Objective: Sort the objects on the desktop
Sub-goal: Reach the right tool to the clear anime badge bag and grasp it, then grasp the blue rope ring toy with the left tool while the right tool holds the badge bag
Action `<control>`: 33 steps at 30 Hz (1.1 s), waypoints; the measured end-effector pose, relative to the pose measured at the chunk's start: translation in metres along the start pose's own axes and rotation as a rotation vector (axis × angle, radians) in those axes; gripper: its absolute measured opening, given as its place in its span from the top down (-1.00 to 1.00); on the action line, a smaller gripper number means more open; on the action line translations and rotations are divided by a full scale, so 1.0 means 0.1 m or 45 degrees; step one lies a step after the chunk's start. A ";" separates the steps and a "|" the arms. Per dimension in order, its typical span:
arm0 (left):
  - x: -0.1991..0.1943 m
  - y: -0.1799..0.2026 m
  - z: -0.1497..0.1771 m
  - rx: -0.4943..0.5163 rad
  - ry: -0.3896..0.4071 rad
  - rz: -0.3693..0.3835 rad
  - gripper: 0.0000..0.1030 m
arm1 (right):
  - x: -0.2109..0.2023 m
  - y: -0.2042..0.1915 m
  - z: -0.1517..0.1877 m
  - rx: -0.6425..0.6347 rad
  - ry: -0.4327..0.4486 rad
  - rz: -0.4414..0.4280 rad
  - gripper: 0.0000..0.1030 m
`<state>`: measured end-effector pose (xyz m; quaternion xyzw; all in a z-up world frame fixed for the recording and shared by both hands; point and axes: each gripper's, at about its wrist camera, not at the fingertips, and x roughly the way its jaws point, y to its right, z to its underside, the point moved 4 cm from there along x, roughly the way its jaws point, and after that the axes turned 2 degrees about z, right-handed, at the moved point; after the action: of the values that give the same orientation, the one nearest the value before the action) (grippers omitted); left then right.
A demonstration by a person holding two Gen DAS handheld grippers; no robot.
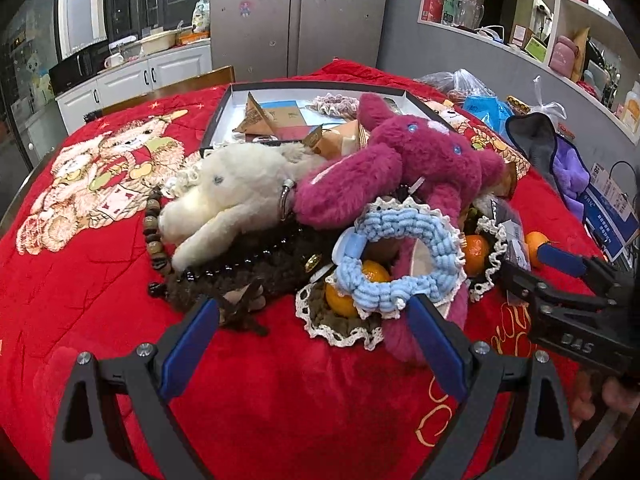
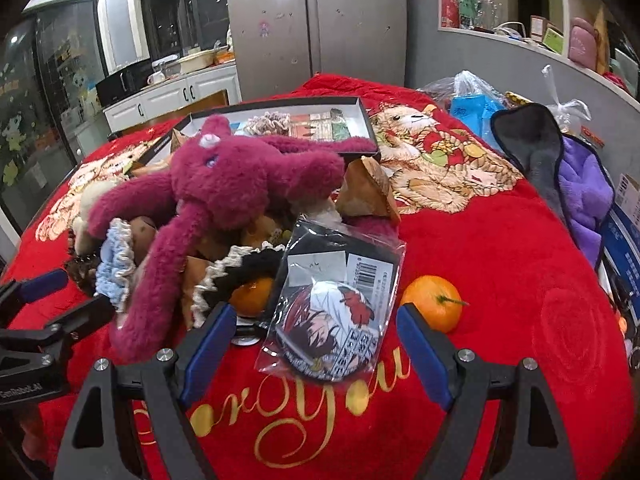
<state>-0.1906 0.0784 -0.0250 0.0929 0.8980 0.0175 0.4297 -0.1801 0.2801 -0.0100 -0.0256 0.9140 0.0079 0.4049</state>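
Observation:
A heap lies on the red cloth: a magenta plush [image 1: 420, 160] [image 2: 224, 188], a white plush [image 1: 232, 196], a blue crochet scrunchie [image 1: 400, 248] and mandarins [image 1: 474, 254]. My left gripper [image 1: 314, 344] is open, low over bare cloth just short of the scrunchie and a lace-edged coaster [image 1: 340, 328]. My right gripper [image 2: 316, 348] is open with a bagged picture badge [image 2: 332, 312] lying between its pads, which stand apart from it. A loose mandarin [image 2: 434, 304] sits just beyond the right pad. Behind the heap is a shallow black-rimmed box [image 1: 224, 116] [image 2: 360, 112] holding cards and a scrunchie.
A wooden bead bracelet [image 1: 154, 236] and dark beads lie at the heap's left. A grey and purple towel [image 2: 584, 196], a blue carton [image 2: 624, 256] and plastic bags [image 2: 476, 92] crowd the right edge. Kitchen cabinets and a fridge stand behind.

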 end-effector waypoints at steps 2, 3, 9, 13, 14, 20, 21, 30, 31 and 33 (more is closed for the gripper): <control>0.01 0.01 0.00 -0.008 -0.002 0.029 -0.86 | 0.07 0.03 0.00 0.002 -0.017 0.012 -0.64; 0.02 0.01 -0.01 -0.009 -0.005 0.040 -0.86 | 0.12 0.04 0.01 0.008 -0.030 0.008 -0.64; 0.05 0.06 -0.02 0.008 0.012 0.054 -0.86 | 0.21 0.14 0.02 0.081 -0.021 -0.075 -0.64; 0.04 0.08 -0.02 0.025 0.032 0.070 -0.74 | 0.26 0.20 0.04 0.148 -0.030 -0.139 -0.64; 0.03 0.08 -0.02 0.023 0.034 0.079 -0.64 | 0.27 0.21 0.05 0.154 -0.035 -0.144 -0.64; 0.06 0.11 0.02 0.017 -0.007 0.169 0.51 | 0.23 0.14 0.06 0.127 -0.017 -0.183 -0.28; 0.05 0.12 0.03 0.025 -0.001 0.167 0.56 | 0.22 0.12 0.06 0.118 -0.013 -0.176 -0.28; -0.19 0.06 0.02 0.005 0.075 0.174 0.96 | -0.12 0.01 0.01 0.076 0.072 -0.200 -0.27; -0.24 0.05 0.02 0.001 0.088 0.183 0.96 | -0.17 -0.01 -0.01 0.068 0.086 -0.201 -0.27; -0.31 0.04 0.02 0.004 0.104 0.183 0.96 | -0.29 -0.04 -0.02 0.051 0.111 -0.195 -0.27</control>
<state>-0.1691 0.0770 -0.0020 0.1570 0.9059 0.0507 0.3901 -0.1619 0.2770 0.0130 -0.0878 0.9261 -0.0426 0.3644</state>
